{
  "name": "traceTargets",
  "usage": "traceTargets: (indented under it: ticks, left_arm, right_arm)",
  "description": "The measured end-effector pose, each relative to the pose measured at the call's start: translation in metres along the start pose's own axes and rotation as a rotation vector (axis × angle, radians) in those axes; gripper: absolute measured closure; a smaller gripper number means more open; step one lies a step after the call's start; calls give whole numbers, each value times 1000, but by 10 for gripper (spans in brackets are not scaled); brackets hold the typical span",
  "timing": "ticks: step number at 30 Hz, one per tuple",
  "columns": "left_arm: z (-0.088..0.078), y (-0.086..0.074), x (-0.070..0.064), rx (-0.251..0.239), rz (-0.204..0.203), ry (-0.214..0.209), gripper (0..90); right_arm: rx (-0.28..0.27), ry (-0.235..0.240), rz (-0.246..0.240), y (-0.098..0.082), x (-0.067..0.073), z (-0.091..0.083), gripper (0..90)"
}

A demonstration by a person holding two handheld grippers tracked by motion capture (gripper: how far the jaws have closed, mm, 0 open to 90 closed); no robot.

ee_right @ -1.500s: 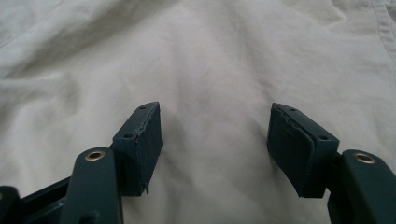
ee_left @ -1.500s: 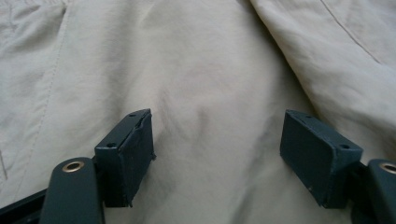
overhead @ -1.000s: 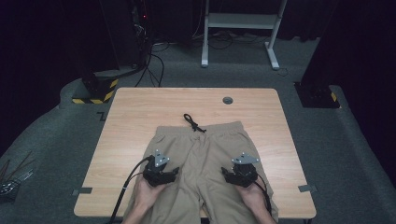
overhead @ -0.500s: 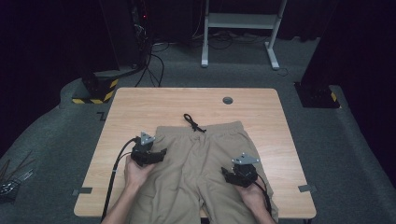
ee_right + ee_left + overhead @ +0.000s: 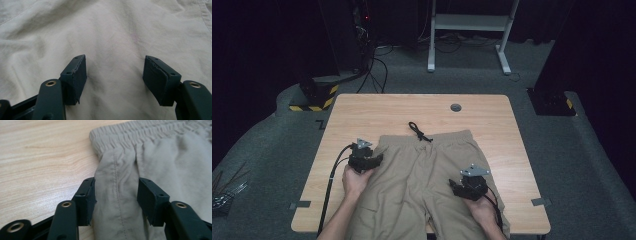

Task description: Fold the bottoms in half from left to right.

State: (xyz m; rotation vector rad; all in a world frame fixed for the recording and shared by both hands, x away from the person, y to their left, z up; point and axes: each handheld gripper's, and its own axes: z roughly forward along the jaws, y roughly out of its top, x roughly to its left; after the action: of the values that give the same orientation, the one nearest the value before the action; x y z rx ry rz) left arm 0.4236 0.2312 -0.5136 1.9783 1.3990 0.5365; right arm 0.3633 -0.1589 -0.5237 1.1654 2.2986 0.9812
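I see the khaki shorts (image 5: 422,175) lying flat at the worktop's (image 5: 362,112) six o'clock, unfolded. My left hand-held gripper (image 5: 116,197) has been closing astride the waistband-side seam, not yet clamped; my right hand-held gripper (image 5: 115,75) gapes over cloth.

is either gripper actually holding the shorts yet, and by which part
Nothing is held yet. The left gripper has been closing around the side seam edge of the beige fabric shorts, below the waistband; its pads stand apart. The right gripper is open.
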Motion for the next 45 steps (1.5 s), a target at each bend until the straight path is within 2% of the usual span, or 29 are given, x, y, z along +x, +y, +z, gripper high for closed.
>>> traceTargets:
  ticks: [3,11,13,14,15,16,17,20,24,28,32,37,45]
  left_arm:
    - [2,-1,-1,16,21,15,564]
    - [2,-1,2,16,37,21,658]
    - [1,-1,3,21,39,18,718]
    - [1,-1,4,22,40,17,718]
    - [1,-1,4,23,41,16,769]
    - [0,-1,4,26,46,14,769]
    - [0,1,4,43,59,7,818]
    - [1,4,4,57,69,2,866]
    - [2,5,7,61,48,-26,883]
    - [1,6,7,54,46,-37,890]
    - [-5,8,8,26,27,-68,891]
    - [-17,12,11,-32,6,-111,892]
    - [-23,14,13,-61,-17,-140,893]
  right_arm:
    - [1,0,0,0,0,0,357]
    - [0,0,0,0,0,0,357]
    - [1,0,1,0,0,0,357]
    - [1,0,1,0,0,0,357]
    - [2,0,1,0,0,0,357]
    - [2,0,1,0,0,0,357]
    - [1,0,0,0,0,0,357]
    - [2,0,1,0,0,0,357]
    - [1,0,0,0,0,0,357]
    - [0,1,1,0,0,0,357]
    - [0,1,1,0,0,0,357]
    - [0,1,1,0,0,0,357]
    - [2,1,1,0,0,0,357]
